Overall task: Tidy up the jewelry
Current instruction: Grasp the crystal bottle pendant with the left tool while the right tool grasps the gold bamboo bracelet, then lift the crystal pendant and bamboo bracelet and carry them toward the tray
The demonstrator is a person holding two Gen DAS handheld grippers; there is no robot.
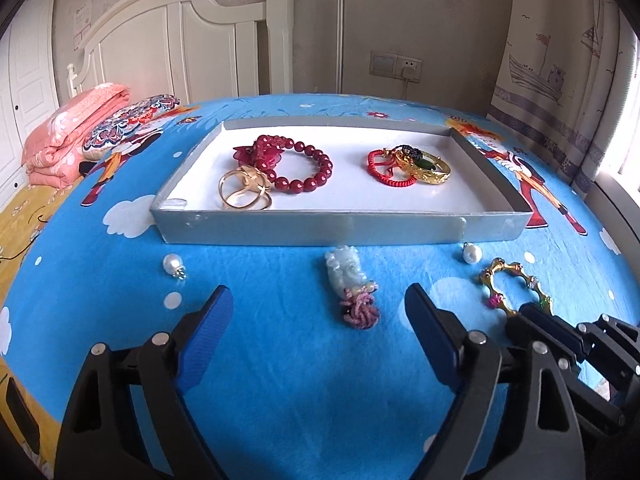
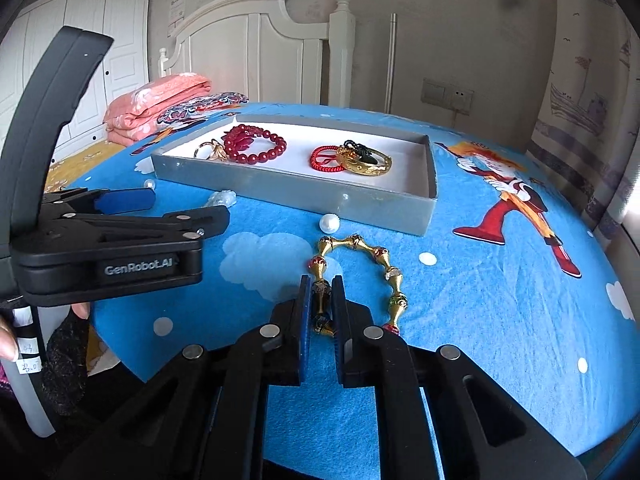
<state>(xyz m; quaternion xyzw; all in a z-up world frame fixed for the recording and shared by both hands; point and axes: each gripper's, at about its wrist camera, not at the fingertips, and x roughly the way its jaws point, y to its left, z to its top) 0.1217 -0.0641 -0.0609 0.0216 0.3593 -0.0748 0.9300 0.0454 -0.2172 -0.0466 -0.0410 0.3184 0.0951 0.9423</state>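
The right claw is clamped on the near segment of the gold link bracelet, which lies on the blue bedsheet. The left claw stands wide, jaws empty, with the pale jade pendant at its 12 o'clock. Beyond, also at 12 o'clock, the grey tray holds a red bead bracelet and gold bangle.
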